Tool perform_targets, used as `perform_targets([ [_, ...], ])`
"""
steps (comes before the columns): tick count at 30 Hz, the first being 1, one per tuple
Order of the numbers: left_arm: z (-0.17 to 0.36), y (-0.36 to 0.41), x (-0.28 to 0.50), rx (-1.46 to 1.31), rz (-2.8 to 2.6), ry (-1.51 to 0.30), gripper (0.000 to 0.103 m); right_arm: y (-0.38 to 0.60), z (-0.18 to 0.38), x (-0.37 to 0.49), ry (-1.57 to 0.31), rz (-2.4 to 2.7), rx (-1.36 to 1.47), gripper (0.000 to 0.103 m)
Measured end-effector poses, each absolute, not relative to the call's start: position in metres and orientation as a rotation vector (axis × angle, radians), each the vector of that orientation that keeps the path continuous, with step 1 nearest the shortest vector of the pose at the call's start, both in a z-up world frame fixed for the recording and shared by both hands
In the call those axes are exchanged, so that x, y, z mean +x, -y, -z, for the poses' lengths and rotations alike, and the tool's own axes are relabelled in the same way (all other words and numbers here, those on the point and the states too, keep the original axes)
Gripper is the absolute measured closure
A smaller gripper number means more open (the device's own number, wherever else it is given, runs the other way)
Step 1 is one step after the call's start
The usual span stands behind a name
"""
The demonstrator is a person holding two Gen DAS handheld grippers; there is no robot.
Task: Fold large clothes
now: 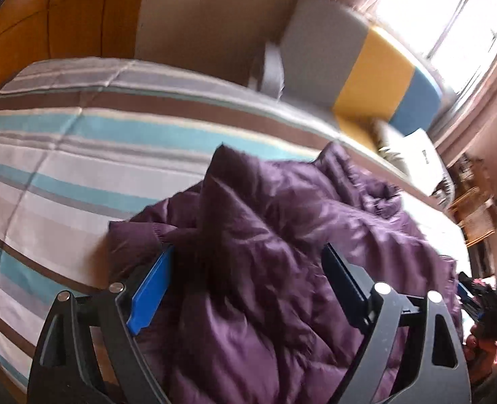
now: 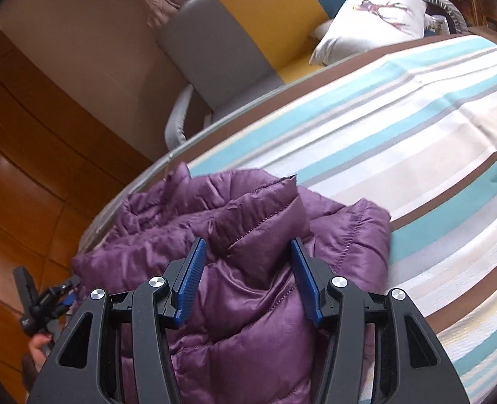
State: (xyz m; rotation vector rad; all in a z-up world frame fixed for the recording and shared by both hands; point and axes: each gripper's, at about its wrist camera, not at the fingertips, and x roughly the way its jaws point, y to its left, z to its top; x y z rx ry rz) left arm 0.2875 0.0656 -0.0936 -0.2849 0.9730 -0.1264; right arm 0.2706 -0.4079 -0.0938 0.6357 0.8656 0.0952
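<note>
Looking down along my left tongs [image 1: 248, 279], I see them tilted steeply toward the bed [image 1: 80, 141], jaws spread wide and released; nothing is pinched between the blue pad on one finger and the dark pad on the other. The purple puffer jacket [image 1: 282, 229] lies in a crumpled heap on the bed just beyond and under the fingers, one fold sticking up in a soft peak between them. Its shell is glossy, quilted and heavily wrinkled. This view is blurred. The bedspread is woven in teal, white, grey and brown stripes. Past the jacket a padded headboard [image 1: 366, 64] stands in grey, yellow and blue blocks, with a bright window behind it. At the lower right edge, beside the jacket, the right tongs [image 1: 473, 296] and a hand [image 1: 480, 343] show only in part.

From my right tongs [image 2: 248, 269], the pose is again angled down, jaws parted about halfway and released, both ribbed blue pads clear of the cloth. Here the jacket [image 2: 248, 320] is sharper: stitched quilting lines, puffed panels and a raised padded edge just past the fingertips. It sits at the near corner of the bed [image 2: 399, 141]. A white cushion [image 2: 369, 23] with a printed figure leans near the headboard [image 2: 241, 23]. A polished wooden floor [image 2: 29, 155] lies left of the jacket, where the left tongs [image 2: 46, 299] and a hand [image 2: 39, 350] appear small.
</note>
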Motion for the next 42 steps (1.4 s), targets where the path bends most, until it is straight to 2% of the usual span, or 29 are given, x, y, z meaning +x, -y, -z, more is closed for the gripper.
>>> perform_targets([
  [1,0.099,-0.064,0.289,-0.291,0.126,-0.984,0.033,0.406,0.096,0.273,-0.864,-0.100,0.639,0.051],
  [2,0.104,-0.063,0.289,-0.307,0.134,-0.985,0.038,0.402,0.097,0.268,-0.857,-0.110,0.632,0.051],
  [4,0.109,-0.062,0.284,-0.315,0.145,-0.968,0.065,0.397,0.094,0.260,-0.836,-0.108,0.564,0.069],
  [6,0.108,-0.062,0.276,-0.333,0.163,-0.943,0.080,0.389,0.090,0.249,-0.828,-0.110,0.504,0.087],
  [7,0.105,-0.063,0.269,-0.337,0.169,-0.922,0.087,0.386,0.086,0.248,-0.816,-0.113,0.481,0.091],
  [9,0.099,-0.065,0.260,-0.340,0.170,-0.880,0.092,0.385,0.079,0.238,-0.795,-0.118,0.471,0.100],
  [17,0.047,-0.063,0.247,-0.374,0.165,-0.713,0.095,0.377,0.029,0.238,-0.698,-0.102,0.413,0.102],
  [19,0.044,-0.059,0.248,-0.348,0.164,-0.709,0.095,0.380,0.029,0.238,-0.692,-0.071,0.415,0.099],
  [20,0.045,-0.059,0.247,-0.341,0.162,-0.710,0.095,0.381,0.032,0.238,-0.706,-0.061,0.411,0.083],
  [21,0.046,-0.060,0.247,-0.342,0.160,-0.714,0.095,0.384,0.037,0.239,-0.726,-0.051,0.410,0.045],
  [22,0.048,-0.061,0.247,-0.345,0.157,-0.719,0.095,0.387,0.044,0.237,-0.730,-0.034,0.422,0.029],
  [23,0.051,-0.062,0.247,-0.351,0.152,-0.726,0.095,0.389,0.050,0.235,-0.729,-0.026,0.427,0.022],
  [28,0.070,-0.069,0.247,-0.409,0.132,-0.768,0.095,0.382,0.088,0.246,-0.869,-0.068,0.427,0.050],
  [30,0.072,-0.068,0.247,-0.406,0.130,-0.768,0.095,0.376,0.097,0.250,-0.909,-0.072,0.410,0.083],
  [32,0.069,-0.069,0.246,-0.406,0.132,-0.760,0.095,0.374,0.090,0.247,-0.889,-0.078,0.408,0.095],
  [38,0.051,-0.061,0.256,-0.377,0.097,-0.723,0.095,0.382,0.053,0.250,-0.752,-0.021,0.458,0.098],
  [42,0.065,-0.053,0.273,-0.344,0.033,-0.760,0.095,0.384,0.066,0.265,-0.764,0.032,0.484,0.098],
])
